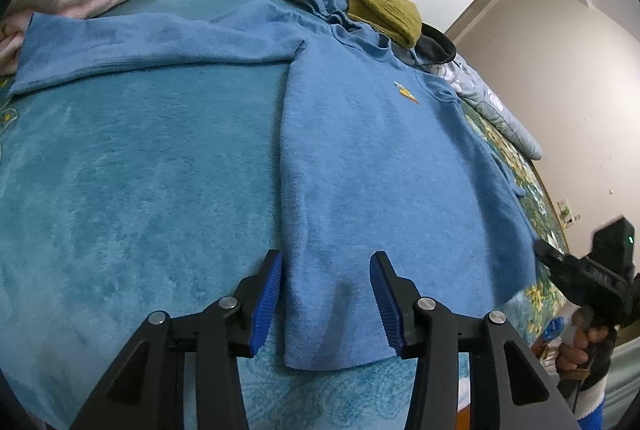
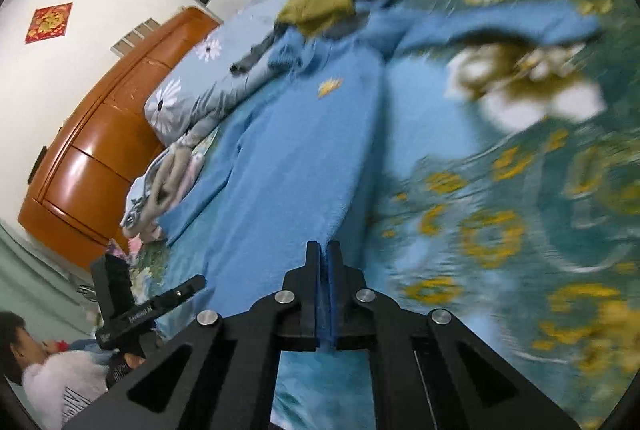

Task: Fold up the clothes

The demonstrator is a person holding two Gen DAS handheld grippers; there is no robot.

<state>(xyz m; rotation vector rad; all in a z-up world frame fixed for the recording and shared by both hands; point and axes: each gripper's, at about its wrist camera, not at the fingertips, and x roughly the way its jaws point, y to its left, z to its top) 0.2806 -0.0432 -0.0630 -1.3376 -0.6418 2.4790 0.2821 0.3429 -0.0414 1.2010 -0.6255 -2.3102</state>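
At the bottom of the left wrist view, the left gripper (image 1: 326,294) stands released, its blue pads straddling the hem of a blue sweater (image 1: 380,157) spread flat on a teal blanket (image 1: 132,189). In the blurred right wrist view, the right gripper (image 2: 324,262) is clenched at the sweater's lower edge; whether cloth is pinched is unclear. Beyond, an olive garment (image 1: 380,1) lies at the collar, upper centre.
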